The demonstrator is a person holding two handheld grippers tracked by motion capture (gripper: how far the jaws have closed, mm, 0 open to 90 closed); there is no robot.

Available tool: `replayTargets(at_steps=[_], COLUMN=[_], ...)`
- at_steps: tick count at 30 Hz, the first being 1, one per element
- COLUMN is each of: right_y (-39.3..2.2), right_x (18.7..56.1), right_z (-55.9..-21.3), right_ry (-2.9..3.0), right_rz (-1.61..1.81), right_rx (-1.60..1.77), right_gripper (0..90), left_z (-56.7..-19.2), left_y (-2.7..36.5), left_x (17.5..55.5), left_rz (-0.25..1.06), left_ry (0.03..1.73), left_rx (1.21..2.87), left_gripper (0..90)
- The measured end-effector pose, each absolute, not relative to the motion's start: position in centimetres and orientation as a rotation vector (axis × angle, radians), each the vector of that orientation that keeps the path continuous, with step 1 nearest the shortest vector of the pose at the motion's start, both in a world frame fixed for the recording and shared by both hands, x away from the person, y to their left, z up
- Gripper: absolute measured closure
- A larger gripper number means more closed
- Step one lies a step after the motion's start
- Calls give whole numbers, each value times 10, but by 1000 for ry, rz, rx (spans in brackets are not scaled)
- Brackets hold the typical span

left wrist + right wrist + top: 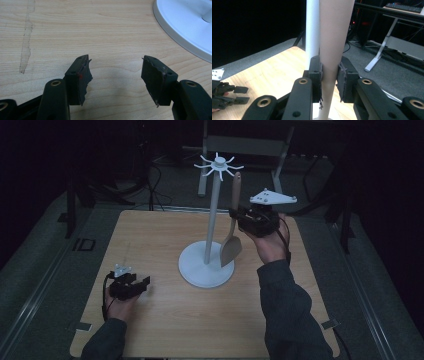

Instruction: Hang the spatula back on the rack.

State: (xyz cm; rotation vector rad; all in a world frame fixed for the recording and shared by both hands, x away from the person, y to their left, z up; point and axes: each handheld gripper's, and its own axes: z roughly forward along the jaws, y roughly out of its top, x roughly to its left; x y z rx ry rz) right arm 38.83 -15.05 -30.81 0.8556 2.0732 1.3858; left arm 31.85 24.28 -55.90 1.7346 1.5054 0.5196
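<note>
A white stand (213, 210) with a round base (197, 270) and a ring of hooks on top (218, 165) rises from the middle of the wooden table (165, 320). My right gripper (235, 216) is shut on the handle of a tan wooden spatula (233, 227), held upright beside the pole with its blade down over the base. In the right gripper view both jaws press the spatula handle (334, 37), the stand's pole (312, 30) just behind. My left gripper (145, 284) rests low at the table's left, open and empty; its fingers (80, 75) are spread over bare wood.
The stand's base (185, 27) lies ahead and to the right of the left gripper. A pale scuff mark (26, 40) runs along the wood. Beyond the table are a dark floor, cables and a desk frame (250, 150).
</note>
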Motion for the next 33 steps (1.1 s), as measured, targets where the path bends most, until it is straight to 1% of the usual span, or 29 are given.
replayTargets(at_steps=[5, 6, 7, 8, 9, 11, 14, 17, 22, 28, 33], right_y=[-147, -146, -146, -147, -148, -150, -155, -157, -162, -171, -186], right_x=[393, 393, 392, 392, 391, 390, 390, 386, 376, 364, 354], right_z=[-311, -312, -312, -313, -315, -318, -325, -328, -335, -348, -369], right_ry=[2079, 2074, 2060, 2050, 2045, 2035, 2031, 2039, 2053, 2067, 2083], right_rz=[1386, 1387, 1386, 1390, 1388, 1370, 1359, 1365, 1365, 1325, 1289], right_rx=[861, 856, 852, 855, 861, 870, 897, 893, 868, 874, 920], right_gripper=[749, 725, 637, 580, 551, 458, 390, 345, 302, 291, 291], left_z=[-559, -559, -559, -559, -559, -559, -559, -559, -559, -559, -560], left_y=[243, 243, 243, 243, 243, 243, 242, 242, 242, 241, 241], left_x=[318, 318, 318, 318, 318, 318, 318, 319, 319, 319, 319], left_rz=[521, 520, 520, 521, 521, 520, 521, 521, 521, 521, 521], left_ry=[1506, 1506, 1506, 1505, 1505, 1506, 1506, 1507, 1506, 1505, 1505], left_rx=[1733, 1733, 1733, 1733, 1733, 1734, 1737, 1737, 1739, 1741, 1738], left_gripper=[401, 401, 401, 401, 402, 401, 401, 401, 400, 399, 399])
